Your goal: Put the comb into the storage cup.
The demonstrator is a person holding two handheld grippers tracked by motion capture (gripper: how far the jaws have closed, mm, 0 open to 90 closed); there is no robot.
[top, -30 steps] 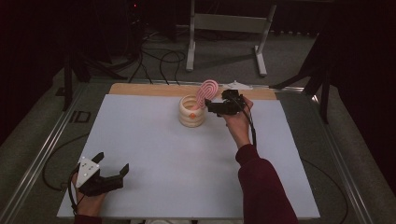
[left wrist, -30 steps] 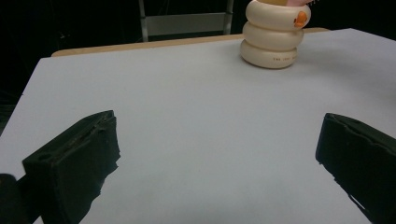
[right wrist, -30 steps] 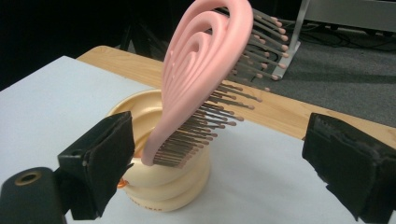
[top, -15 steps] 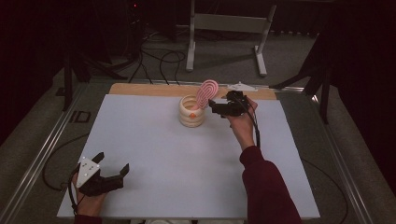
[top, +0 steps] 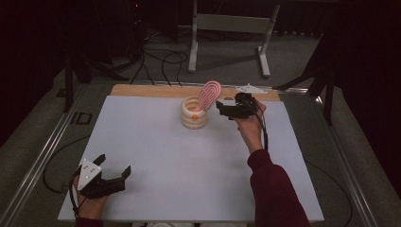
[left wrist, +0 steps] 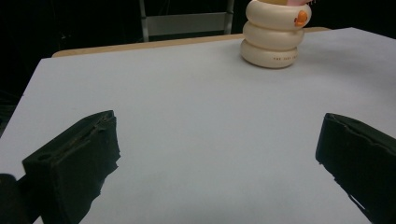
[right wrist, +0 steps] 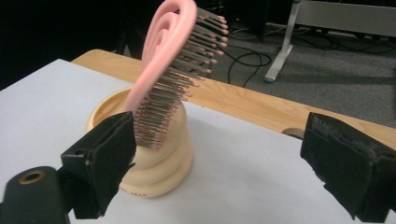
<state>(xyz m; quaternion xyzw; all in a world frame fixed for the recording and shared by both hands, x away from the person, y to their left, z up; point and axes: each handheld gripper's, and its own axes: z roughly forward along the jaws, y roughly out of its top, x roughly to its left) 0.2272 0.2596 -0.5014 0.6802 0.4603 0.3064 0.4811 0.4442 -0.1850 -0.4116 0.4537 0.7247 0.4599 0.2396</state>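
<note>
Hairbrush [right wrist: 170,70] upright in holder [right wrist: 154,158]; right tool [right wrist: 224,168] open.

Pink hairbrush [top: 209,94] standing head-up in a cream ribbed holder [top: 194,113], leaning to the right, at the far middle of the white table top [top: 189,165]. Right gripper [top: 220,109] just beside the holder and brush, jaws pointing left toward them, held in a hand with a dark red sleeve [top: 269,184] reaching in from below. Left gripper [top: 125,173] resting at the near left corner, well apart from the holder, jaws spread and holding nothing. Cables [top: 161,59] and a grey metal stand [top: 231,33] on the floor beyond the table.
</note>
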